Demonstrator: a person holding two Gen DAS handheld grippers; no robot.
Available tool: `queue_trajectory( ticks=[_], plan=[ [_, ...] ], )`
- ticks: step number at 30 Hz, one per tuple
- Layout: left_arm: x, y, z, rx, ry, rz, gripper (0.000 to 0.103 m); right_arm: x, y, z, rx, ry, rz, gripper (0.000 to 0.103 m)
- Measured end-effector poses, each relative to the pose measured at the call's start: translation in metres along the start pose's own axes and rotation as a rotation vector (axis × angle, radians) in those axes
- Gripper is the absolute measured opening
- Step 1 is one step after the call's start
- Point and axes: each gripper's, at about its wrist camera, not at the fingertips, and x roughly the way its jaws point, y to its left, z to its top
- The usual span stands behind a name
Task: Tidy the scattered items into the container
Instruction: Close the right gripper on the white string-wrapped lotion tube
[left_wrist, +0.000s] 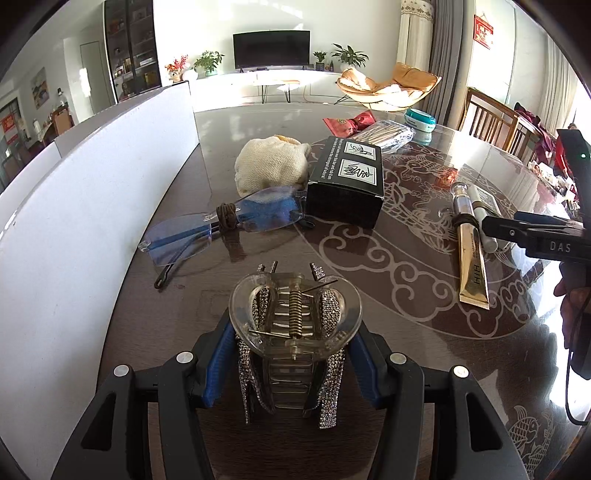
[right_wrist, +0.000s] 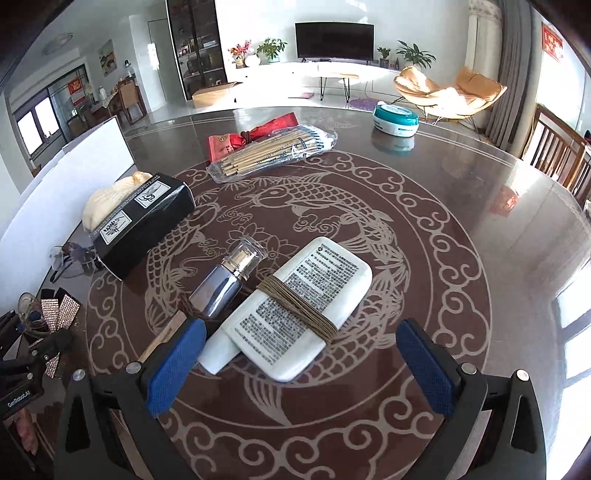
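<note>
My left gripper (left_wrist: 293, 354) is shut on a clear hair claw clip (left_wrist: 295, 317) with rhinestone strips, held just above the dark table. It also shows at the left edge of the right wrist view (right_wrist: 44, 314). The white container wall (left_wrist: 74, 206) stands to its left. My right gripper (right_wrist: 301, 354) is open, its blue pads either side of a white tube (right_wrist: 295, 306) bound with brown cord to a silver bottle (right_wrist: 225, 280). That bundle shows in the left wrist view (left_wrist: 471, 236) with a gold tube.
Rimless glasses (left_wrist: 221, 225), a cream cloth (left_wrist: 271, 166) and a black box (left_wrist: 345, 181) lie ahead of the left gripper. A bag of sticks (right_wrist: 273, 151), a red pouch (right_wrist: 255, 136) and a teal-lidded jar (right_wrist: 395, 120) lie farther back. Wooden chairs (right_wrist: 557, 147) stand at the right.
</note>
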Motion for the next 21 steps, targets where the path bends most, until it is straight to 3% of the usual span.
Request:
queue_trajectory(
  ticks=[5, 7, 12, 17, 21],
  plan=[
    [0.0, 0.0, 0.0, 0.0, 0.0, 0.0, 0.056, 0.012, -0.001, 0.002, -0.031, -0.002, -0.016, 0.098],
    [0.0, 0.0, 0.0, 0.0, 0.0, 0.0, 0.056, 0.007, -0.006, -0.001, -0.051, -0.014, -0.029, 0.079],
    [0.0, 0.0, 0.0, 0.0, 0.0, 0.0, 0.057, 0.012, -0.006, 0.011, -0.081, 0.0, -0.017, 0.054],
    [0.0, 0.0, 0.0, 0.0, 0.0, 0.0, 0.057, 0.01, -0.001, 0.008, -0.111, -0.007, 0.011, 0.054],
    [0.0, 0.0, 0.0, 0.0, 0.0, 0.0, 0.057, -0.017, 0.001, -0.029, -0.149, -0.004, 0.034, 0.054]
  ],
)
